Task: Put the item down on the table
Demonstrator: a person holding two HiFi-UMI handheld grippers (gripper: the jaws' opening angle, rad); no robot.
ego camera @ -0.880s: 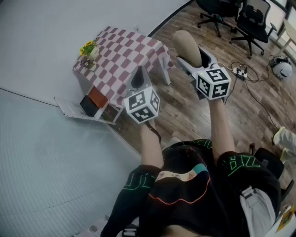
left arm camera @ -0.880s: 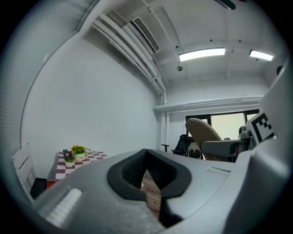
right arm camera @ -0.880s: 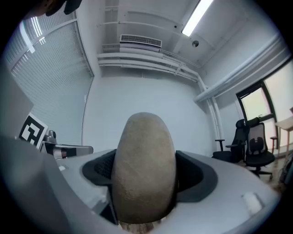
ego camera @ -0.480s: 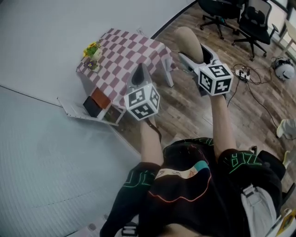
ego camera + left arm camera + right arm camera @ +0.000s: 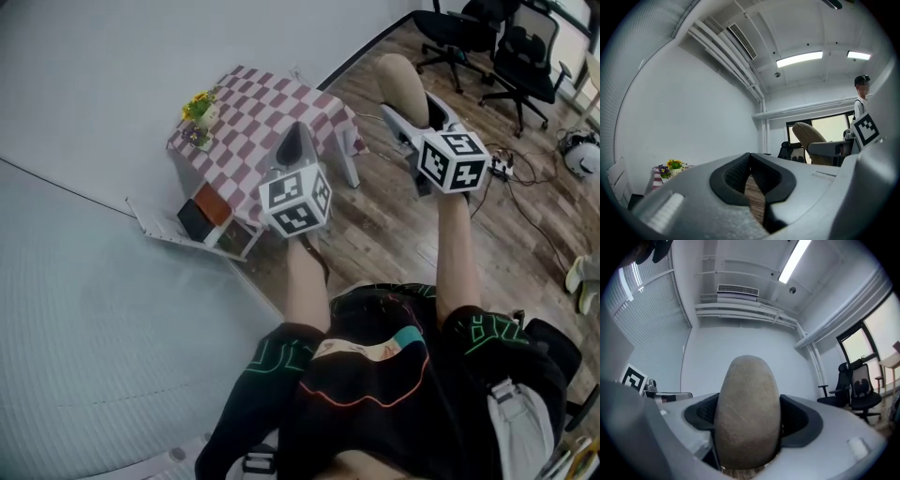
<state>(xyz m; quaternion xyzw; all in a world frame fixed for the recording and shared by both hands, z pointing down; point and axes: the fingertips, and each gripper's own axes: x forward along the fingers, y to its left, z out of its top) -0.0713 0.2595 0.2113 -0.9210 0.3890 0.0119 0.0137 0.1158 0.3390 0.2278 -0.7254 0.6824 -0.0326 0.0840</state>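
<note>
A tan, smooth, egg-shaped item (image 5: 401, 84) stands upright between the jaws of my right gripper (image 5: 414, 111), held in the air over the wood floor to the right of the table. In the right gripper view the item (image 5: 748, 420) fills the gap and both pads press on its sides. My left gripper (image 5: 293, 142) hangs over the near edge of the checked table (image 5: 267, 108). Its jaws (image 5: 750, 161) are shut with nothing between them. The item (image 5: 809, 136) also shows in the left gripper view, at the right.
A small pot of yellow and purple flowers (image 5: 199, 108) stands on the table's far left corner. A low white rack with books (image 5: 202, 220) lies on the floor beside the table. Black office chairs (image 5: 497, 47) and cables (image 5: 511, 169) are at the right. A person (image 5: 861, 96) stands far off.
In the head view both grippers and the table have drifted a little to the right. The right gripper's hold on the item is the same, and the left jaws stay shut.
</note>
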